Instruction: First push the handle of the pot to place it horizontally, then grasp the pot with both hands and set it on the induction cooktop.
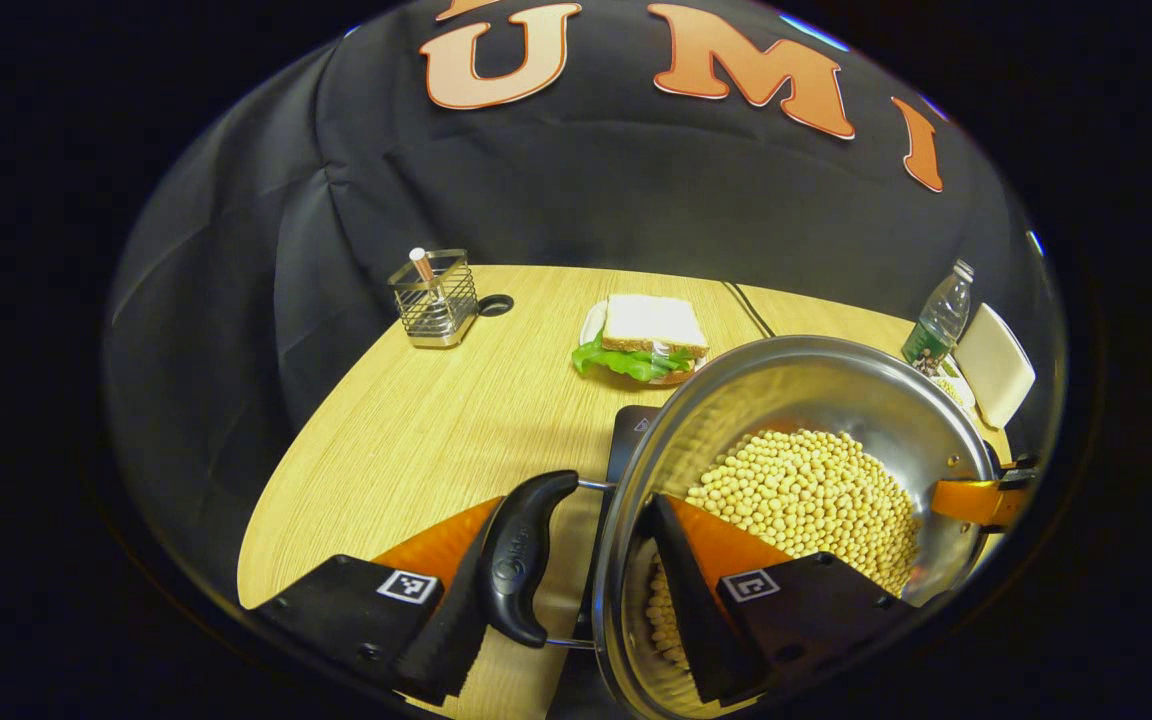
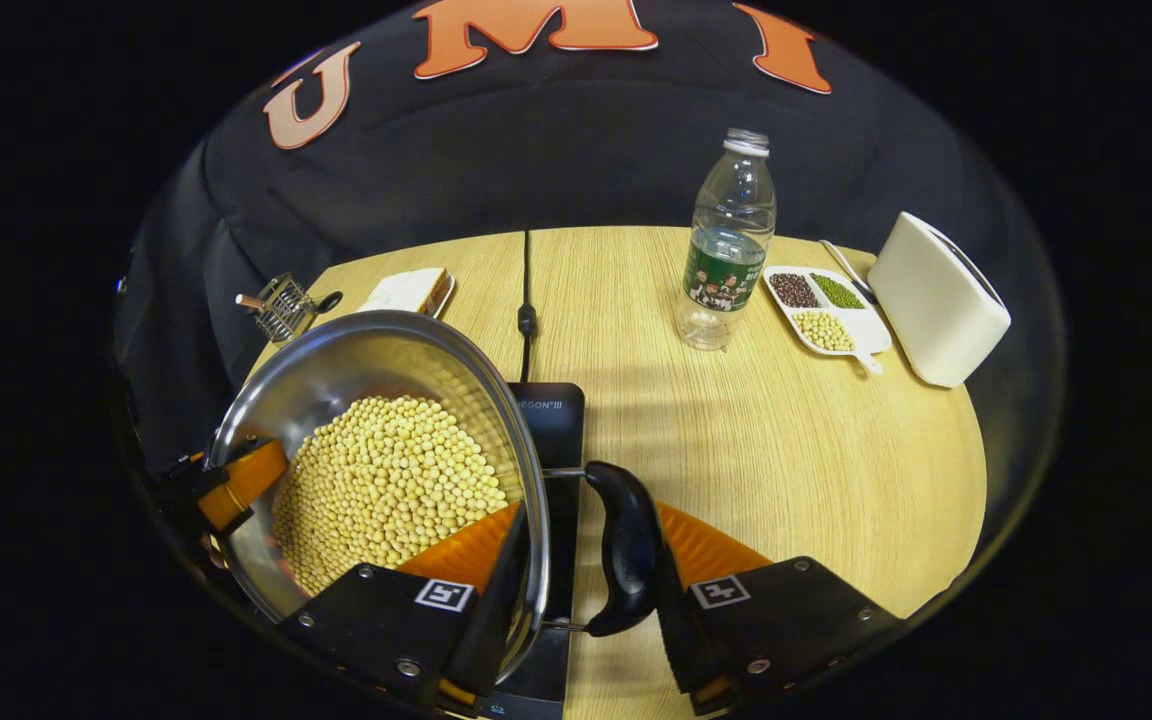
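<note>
Pale wood-grain tabletop [image 2: 786, 450] is lit against the booth's dark cloth wall, and the work is carried out at its near edge. Nearest in the left gripper view, the left gripper [image 1: 571, 590] is closed across one side of the pot [image 1: 796, 400]: one finger lies outside the black side handle [image 1: 526, 555], the other inside the rim among the soybeans [image 1: 816, 495]. In the right gripper view, the right gripper [image 2: 586, 590] is clamped the same way on the opposite handle [image 2: 626, 560], with one finger inside the steel wall. Both handles appear level, so the pushing step is judged done and the two-handed carry is in hand.

The pot is seen over the black induction cooktop [image 2: 551, 420], tilted in both views; whether its base touches the glass cannot be told. For a clean set-down, both grips should be kept firm and matched in height so that the beans are not spilled, and the base should be centred on the cooktop before either grip is released.

Farther off, a sandwich [image 1: 646, 335] and a wire utensil holder [image 1: 433, 300] are seen; a water bottle [image 2: 726, 250], a divided dish of beans [image 2: 821, 310] and a white toaster [image 2: 936, 300] stand well apart.
</note>
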Demonstrator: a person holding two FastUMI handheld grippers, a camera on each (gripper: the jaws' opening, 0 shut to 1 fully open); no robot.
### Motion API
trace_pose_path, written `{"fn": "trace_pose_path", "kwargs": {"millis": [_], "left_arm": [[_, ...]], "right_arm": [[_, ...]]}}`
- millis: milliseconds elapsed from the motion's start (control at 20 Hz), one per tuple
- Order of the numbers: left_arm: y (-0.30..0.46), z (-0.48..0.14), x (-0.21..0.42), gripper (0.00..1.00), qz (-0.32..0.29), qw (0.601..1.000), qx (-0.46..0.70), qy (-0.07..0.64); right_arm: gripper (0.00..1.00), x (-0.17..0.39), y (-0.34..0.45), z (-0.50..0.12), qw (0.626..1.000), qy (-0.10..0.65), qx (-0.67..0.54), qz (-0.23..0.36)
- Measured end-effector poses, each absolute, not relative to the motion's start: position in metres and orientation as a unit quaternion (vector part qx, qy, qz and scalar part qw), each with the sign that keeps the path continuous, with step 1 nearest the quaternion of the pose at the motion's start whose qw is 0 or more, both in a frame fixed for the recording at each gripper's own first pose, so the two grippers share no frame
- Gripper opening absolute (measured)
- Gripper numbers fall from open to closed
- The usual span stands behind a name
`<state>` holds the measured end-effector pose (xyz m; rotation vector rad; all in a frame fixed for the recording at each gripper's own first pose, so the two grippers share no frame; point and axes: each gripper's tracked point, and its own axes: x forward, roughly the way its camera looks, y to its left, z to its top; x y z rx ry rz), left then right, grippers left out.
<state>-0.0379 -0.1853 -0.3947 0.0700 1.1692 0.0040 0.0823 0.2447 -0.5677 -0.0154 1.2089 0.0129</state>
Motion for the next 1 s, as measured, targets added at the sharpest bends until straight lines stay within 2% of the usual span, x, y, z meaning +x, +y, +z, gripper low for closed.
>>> {"fn": "trace_pose_path", "kwargs": {"millis": [200, 350, 400, 450, 500, 700, 750, 800, 900, 950, 1000], "left_arm": [[-0.187, -0.391, -0.034, 0.89, 0.005, 0.840, 0.034, 0.542], [-0.193, -0.351, -0.007, 0.90, 0.000, 0.875, 0.057, 0.481], [-0.197, -0.333, 0.002, 0.90, -0.004, 0.887, 0.068, 0.457], [-0.198, -0.315, 0.011, 0.90, -0.004, 0.898, 0.077, 0.433], [-0.201, -0.293, 0.018, 0.90, -0.006, 0.908, 0.081, 0.411], [-0.207, -0.203, 0.034, 0.88, -0.013, 0.938, 0.059, 0.340], [-0.207, -0.182, 0.036, 0.88, -0.014, 0.945, 0.055, 0.323], [-0.207, -0.161, 0.038, 0.88, -0.015, 0.951, 0.051, 0.305], [-0.205, -0.112, 0.044, 0.84, -0.016, 0.963, 0.043, 0.267], [-0.203, -0.086, 0.046, 0.88, -0.014, 0.968, 0.039, 0.247], [-0.202, -0.060, 0.045, 0.88, -0.014, 0.973, 0.038, 0.228]], "right_arm": [[0.71, 0.086, 0.248, -0.556, 0.832, 0.554, 0.000, 0.008], [0.76, 0.094, 0.251, -0.529, 0.851, 0.525, 0.015, 0.021], [0.80, 0.098, 0.249, -0.515, 0.860, 0.509, 0.019, 0.024], [0.72, 0.103, 0.250, -0.499, 0.871, 0.490, 0.023, 0.026], [0.83, 0.107, 0.249, -0.482, 0.882, 0.469, 0.024, 0.029], [0.84, 0.121, 0.248, -0.401, 0.928, 0.370, 0.006, 0.042], [0.78, 0.123, 0.249, -0.382, 0.936, 0.348, 0.000, 0.045], [0.86, 0.121, 0.247, -0.363, 0.944, 0.326, -0.005, 0.048], [0.87, 0.117, 0.245, -0.323, 0.957, 0.286, -0.013, 0.056], [0.88, 0.113, 0.246, -0.304, 0.961, 0.268, -0.014, 0.064], [0.90, 0.110, 0.246, -0.286, 0.965, 0.252, -0.013, 0.069]]}}
